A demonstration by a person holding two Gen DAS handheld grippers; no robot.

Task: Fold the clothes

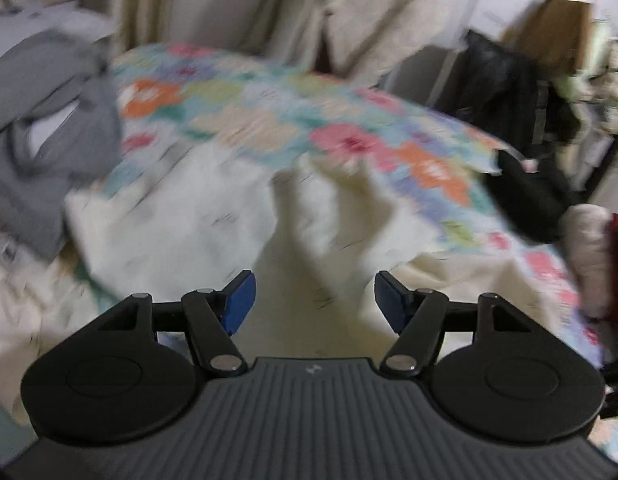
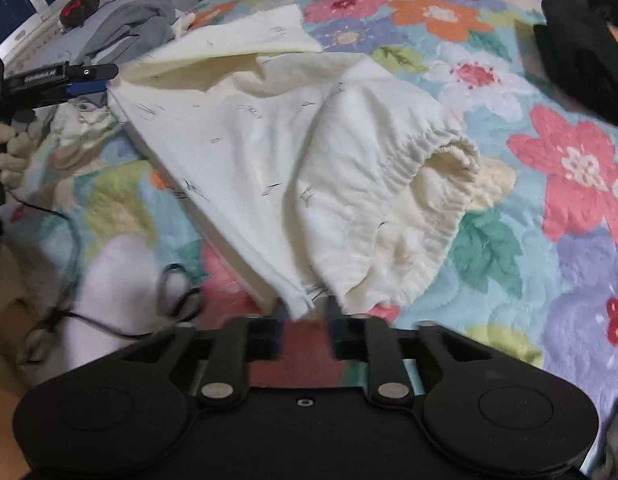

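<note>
A: Note the state first. Your left gripper [image 1: 311, 300] has its blue pads well apart with nothing between them, over the cream trousers [image 2: 293, 168]. The left view is blurred.

B: And the right?

A: In the right wrist view, your right gripper [image 2: 305, 320] has its fingers drawn near together on a corner of the cream cloth at 6 o'clock; it looks pinched there, though motion blur hides the contact itself.

B: Where do the trousers lie?

A: Mid-frame on the flowered bedspread [image 2: 549, 208], gathered waistband [image 2: 437, 144] toward 3 o'clock, one flat edge running up to 11 o'clock, where your left gripper shows side-on. A grey garment [image 2: 129, 28] sits at 11 o'clock beyond it.

B: Handling?

A: Judgement: thin, light, limp cotton. It will sag and crease rather than hold shape, and one pinch may slip off a single layer. Take hold at hems or the elastic waistband, where the cloth is thicker, and keep both corners taut.
</note>
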